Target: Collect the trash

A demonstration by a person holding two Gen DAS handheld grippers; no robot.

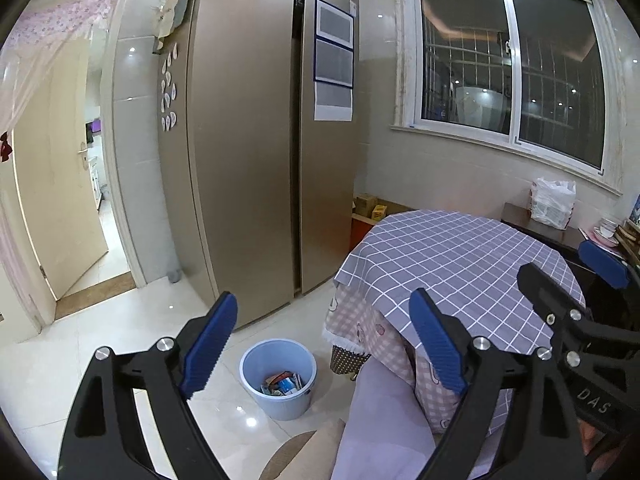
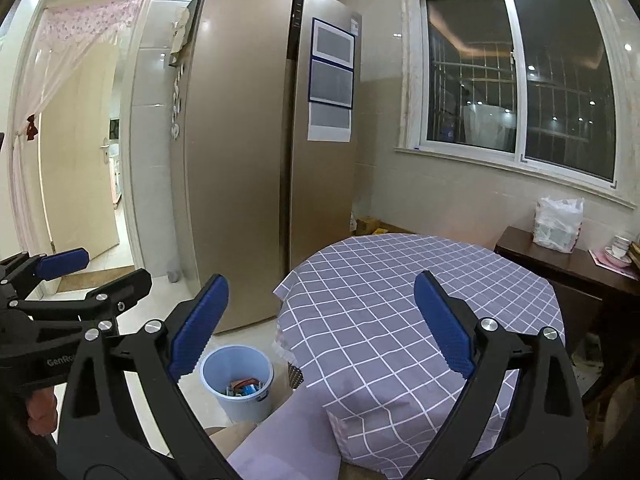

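Trash (image 1: pixel 282 385) sits in bin (image 1: pixel 256 364); both grippers, left (image 1: pixel 324 346) & right (image 2: pixel 322 326), released, empty. Risk: I call it done w/ desk (image 2: pixel 400 300) scraps unseen.

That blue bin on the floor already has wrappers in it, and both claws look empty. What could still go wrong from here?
1. The blue bin stands close to the table's hanging checked cloth; a claw swinging low might snag the cloth or tip the bin.
2. The left gripper and right gripper are open and close side by side, so they could knock each other.
3. The white plastic bag on the dark side table might be overlooked or taken wrongly.
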